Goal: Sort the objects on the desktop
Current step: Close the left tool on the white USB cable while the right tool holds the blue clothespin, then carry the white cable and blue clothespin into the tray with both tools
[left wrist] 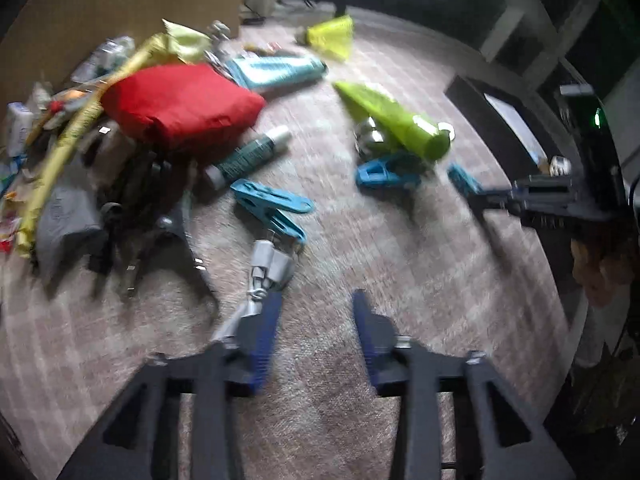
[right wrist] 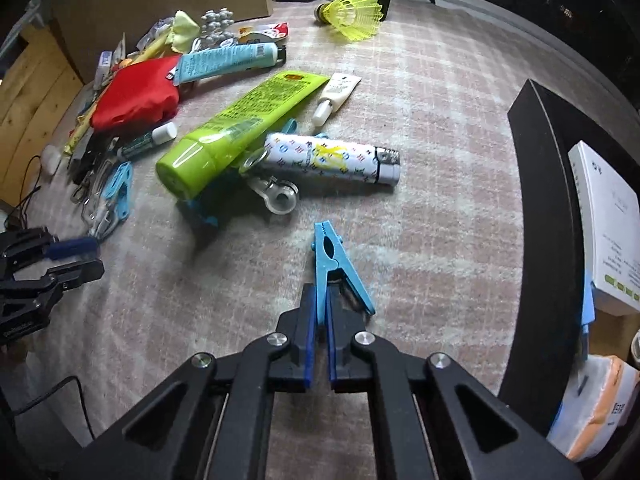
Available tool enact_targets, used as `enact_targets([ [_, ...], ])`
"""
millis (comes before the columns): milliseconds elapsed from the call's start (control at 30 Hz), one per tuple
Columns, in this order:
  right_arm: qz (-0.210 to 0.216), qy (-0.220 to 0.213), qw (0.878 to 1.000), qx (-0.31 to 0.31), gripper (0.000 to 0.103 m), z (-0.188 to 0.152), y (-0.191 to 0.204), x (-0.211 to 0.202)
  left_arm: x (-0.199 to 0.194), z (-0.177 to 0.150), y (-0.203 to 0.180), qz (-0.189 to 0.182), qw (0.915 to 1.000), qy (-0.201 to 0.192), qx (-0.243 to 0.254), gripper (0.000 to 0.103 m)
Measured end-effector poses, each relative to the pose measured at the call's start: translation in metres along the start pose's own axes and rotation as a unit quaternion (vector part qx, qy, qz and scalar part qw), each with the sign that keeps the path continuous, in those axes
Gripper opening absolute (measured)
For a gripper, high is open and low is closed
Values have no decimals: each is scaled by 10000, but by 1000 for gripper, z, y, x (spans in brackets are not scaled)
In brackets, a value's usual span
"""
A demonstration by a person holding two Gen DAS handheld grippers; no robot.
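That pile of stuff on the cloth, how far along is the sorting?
Early on, by the look of it. Done: a white booklet and packets already sit in the black bin. In hand: the right hand-held gripper is shut on a blue clothes peg; the left hand-held gripper is open and empty. Left: the green tube, lighter, red pouch, shuttlecock and other clutter.

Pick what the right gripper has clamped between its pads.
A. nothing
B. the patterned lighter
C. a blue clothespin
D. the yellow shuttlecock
C: in the right wrist view the right gripper has its blue pads closed on one leg of the blue clothespin, while the patterned lighter and the yellow shuttlecock lie apart on the cloth.
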State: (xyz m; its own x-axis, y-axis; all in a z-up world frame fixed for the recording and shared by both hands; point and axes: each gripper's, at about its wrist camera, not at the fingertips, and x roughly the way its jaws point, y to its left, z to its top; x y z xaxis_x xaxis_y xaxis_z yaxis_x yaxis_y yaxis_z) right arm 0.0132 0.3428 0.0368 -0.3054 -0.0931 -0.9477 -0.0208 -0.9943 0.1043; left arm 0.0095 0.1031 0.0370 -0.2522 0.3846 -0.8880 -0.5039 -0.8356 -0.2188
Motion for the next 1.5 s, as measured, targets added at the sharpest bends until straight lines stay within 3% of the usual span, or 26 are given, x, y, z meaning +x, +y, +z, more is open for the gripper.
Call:
enact_targets([
  [133,62,-25,10000,-44,5,-7,4,-5,-8,3,3,215,9995,-142,-170,41],
  [233,76,-66,9999,-40,5,-16,-20,-5,-11,5,5,521,9981,-279,-193,40],
  [300,123,-74,9999,-21,5,-17,-23,-6,-10,9,8,518,9980,-317,-183,41],
  [633,153,-62,9998,-59,5,-13,-23,3,30,17,-12,1011,9919,360,686,37],
  [700,143,-60,9999,-64,5,-12,-24,5,29,17,-12,915,9932,339,632,19],
  [900,259,-140,9995,-95,5,-12,-24,4,25,12,-11,960,9947,292,230,18],
  [1100,471,-350,9983,-26,5,-21,-34,-21,8,11,-29,573,9977,68,-348,17],
  [1233,549,-548,9970,38,5,-24,-47,-40,2,24,-57,441,9986,-128,-267,14],
  [1300,580,-683,9959,80,5,-26,-56,-53,0,34,-75,333,9990,-194,-228,0],
  [1500,509,-927,9942,215,5,-40,-96,-85,3,61,-135,117,9991,-389,119,0],
])
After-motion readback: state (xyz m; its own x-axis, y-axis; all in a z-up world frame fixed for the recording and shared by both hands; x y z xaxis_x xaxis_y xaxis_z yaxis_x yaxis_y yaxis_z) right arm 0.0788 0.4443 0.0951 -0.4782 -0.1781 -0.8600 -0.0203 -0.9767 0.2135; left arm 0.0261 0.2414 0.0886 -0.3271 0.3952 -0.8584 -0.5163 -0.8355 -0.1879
